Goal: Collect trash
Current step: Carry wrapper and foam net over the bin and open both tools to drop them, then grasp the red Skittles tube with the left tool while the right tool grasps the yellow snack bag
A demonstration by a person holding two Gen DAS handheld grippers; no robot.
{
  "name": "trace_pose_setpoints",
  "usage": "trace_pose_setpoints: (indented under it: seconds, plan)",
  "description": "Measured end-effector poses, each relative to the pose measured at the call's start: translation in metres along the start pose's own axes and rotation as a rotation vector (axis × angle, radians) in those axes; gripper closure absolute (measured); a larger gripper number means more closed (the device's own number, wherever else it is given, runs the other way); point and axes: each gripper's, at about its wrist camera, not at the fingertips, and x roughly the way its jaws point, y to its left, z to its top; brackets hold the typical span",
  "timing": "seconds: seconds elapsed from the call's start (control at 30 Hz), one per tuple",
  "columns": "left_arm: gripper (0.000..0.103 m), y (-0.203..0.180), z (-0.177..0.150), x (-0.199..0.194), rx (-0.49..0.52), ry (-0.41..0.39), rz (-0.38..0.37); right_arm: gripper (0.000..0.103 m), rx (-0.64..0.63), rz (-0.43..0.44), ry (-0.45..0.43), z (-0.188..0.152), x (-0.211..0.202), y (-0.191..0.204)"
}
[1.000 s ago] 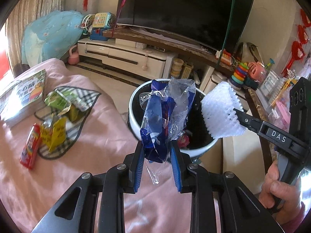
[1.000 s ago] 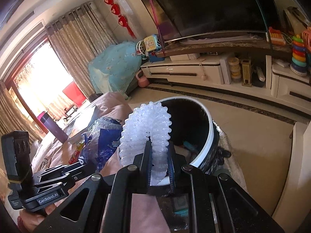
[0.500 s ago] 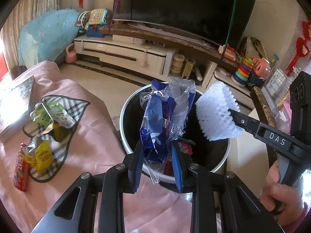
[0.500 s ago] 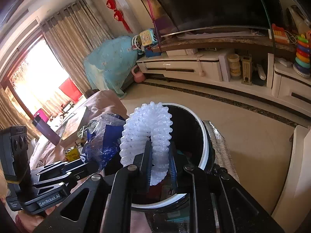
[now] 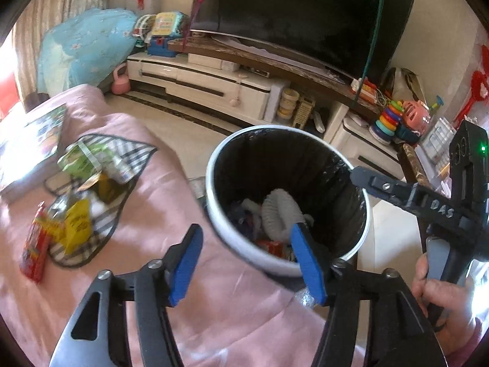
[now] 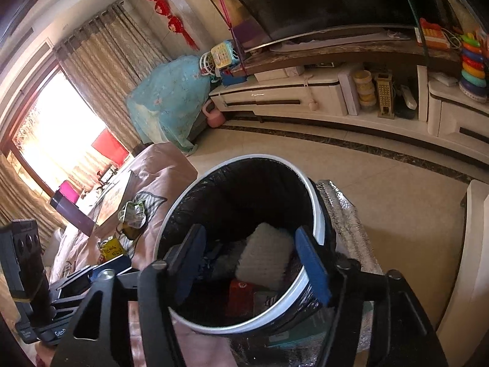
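Observation:
A white trash bin (image 5: 214,202) with a black liner stands beside the pink-covered bed; it also shows in the right wrist view (image 6: 318,211). Inside lie the white foam net (image 5: 279,211) (image 6: 264,257), the blue wrapper (image 5: 241,218) and a red packet (image 6: 243,298). My left gripper (image 5: 247,264) is open and empty at the bin's near rim. My right gripper (image 6: 250,263) is open and empty above the bin's mouth; its finger (image 5: 385,188) reaches over the rim in the left wrist view. More wrappers (image 5: 75,224) and a red packet (image 5: 33,252) lie on the bed.
A checked cloth (image 5: 125,165) and a book (image 5: 33,140) lie on the pink bed cover (image 5: 214,305). A TV stand (image 5: 214,91) with toys runs along the far wall. A silver foil bag (image 6: 345,223) lies on the floor by the bin.
Both grippers opened. The blue wrapper and the white foam net dropped into the bin. The left gripper moved closer over the bin's rim.

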Motion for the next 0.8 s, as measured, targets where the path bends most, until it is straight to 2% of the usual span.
trace_pose_setpoints:
  seconds: [0.1,0.17,0.57,0.8]
  plan:
    - [0.039,0.009,-0.019,-0.016,-0.029,-0.017,0.002,0.013,0.005,0.013,-0.015,-0.007,-0.006,0.006]
    - [0.039,0.017,-0.030,-0.027,-0.048,-0.025,0.003,0.008,0.009,0.026,-0.019,-0.014,-0.010,0.012]
    - [0.037,0.068,-0.083,-0.090,-0.168,-0.047,0.054,0.007,-0.090,0.087,0.007,-0.058,-0.017,0.078]
    - [0.034,0.100,-0.110,-0.128,-0.226,-0.091,0.117,0.005,-0.145,0.148,0.039,-0.081,-0.007,0.115]
